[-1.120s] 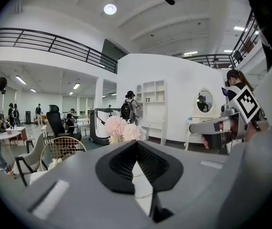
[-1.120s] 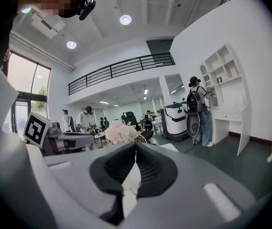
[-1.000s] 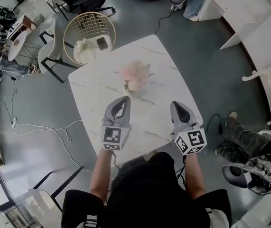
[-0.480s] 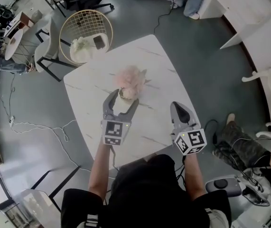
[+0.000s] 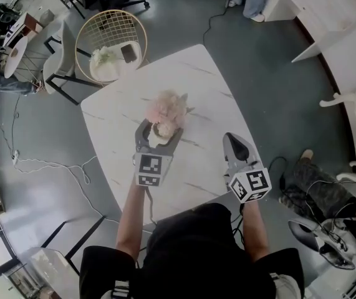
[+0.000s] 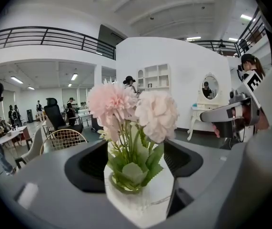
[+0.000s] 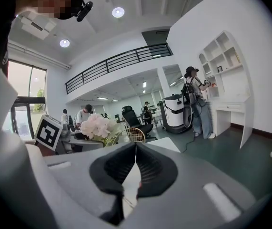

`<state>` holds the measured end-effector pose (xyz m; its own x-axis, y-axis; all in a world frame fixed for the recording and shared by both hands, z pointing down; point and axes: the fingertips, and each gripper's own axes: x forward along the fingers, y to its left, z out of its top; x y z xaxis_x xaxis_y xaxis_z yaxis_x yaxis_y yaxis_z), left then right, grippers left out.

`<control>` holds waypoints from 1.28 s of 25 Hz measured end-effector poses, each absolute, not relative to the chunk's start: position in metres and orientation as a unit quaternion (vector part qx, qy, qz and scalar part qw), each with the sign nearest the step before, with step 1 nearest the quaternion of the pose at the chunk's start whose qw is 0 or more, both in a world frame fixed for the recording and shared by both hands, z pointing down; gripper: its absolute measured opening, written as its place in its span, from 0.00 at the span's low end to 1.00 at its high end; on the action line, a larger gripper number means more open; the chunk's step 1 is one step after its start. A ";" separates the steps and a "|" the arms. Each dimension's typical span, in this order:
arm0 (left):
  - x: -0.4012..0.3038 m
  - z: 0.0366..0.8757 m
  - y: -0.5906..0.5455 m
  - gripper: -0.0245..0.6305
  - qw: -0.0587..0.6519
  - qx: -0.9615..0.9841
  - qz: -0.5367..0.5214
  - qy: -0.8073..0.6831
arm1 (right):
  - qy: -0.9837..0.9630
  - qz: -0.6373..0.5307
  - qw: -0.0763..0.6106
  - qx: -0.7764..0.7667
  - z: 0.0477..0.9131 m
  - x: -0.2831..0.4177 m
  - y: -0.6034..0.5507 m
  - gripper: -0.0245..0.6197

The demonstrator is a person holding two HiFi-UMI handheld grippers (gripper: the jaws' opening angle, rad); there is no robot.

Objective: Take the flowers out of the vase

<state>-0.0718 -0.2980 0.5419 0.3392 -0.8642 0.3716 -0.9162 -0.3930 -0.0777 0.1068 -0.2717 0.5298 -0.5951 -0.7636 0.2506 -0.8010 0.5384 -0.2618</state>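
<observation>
**Tabletop.** White tabletop with faint grey veins and rounded corners.

**Vase.** The vase is white with flat, angled facets. It stands upright near the middle of the tabletop, on the person's left side.

**Flowers.** The flowers are all in the vase, stems down in its mouth. Two large round heads show in the left gripper view: a pink one with fine, fringed petals, and beside it, touching, a paler cream-pink one with fuller petals. Thin green stems run down to a cluster of toothed green leaves at the vase rim. From the head view the heads form one pale pink clump over the vase.

**Left tongs.** The left tongs are spread wide, having just been opening. The vase stands between the two jaws, and neither pad is seen pressing on it.

**Right tongs.** The right tongs are pressed together with nothing between them. They sit over the tabletop near its front right edge, well apart from the vase.
</observation>
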 end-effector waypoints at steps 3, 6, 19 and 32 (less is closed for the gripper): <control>-0.068 0.546 -0.302 0.61 0.079 0.817 0.181 -0.542 | -0.875 0.180 0.054 0.445 0.532 0.107 -0.277 0.05; -0.068 0.545 -0.305 0.55 0.079 0.816 0.176 -0.545 | -0.875 0.181 0.057 0.446 0.535 0.107 -0.281 0.05; -0.080 0.534 -0.309 0.17 0.074 0.794 0.151 -0.585 | -0.873 0.189 0.058 0.447 0.540 0.112 -0.284 0.05; -0.077 0.524 -0.294 0.14 0.054 0.789 0.134 -0.597 | -0.876 0.187 0.053 0.442 0.539 0.115 -0.270 0.05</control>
<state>-0.0766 -0.2942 0.5241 0.2505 -0.9277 0.2769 -0.9569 -0.2807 -0.0747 0.1148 -0.2696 0.5394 -0.6031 -0.7546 0.2584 -0.7943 0.5387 -0.2809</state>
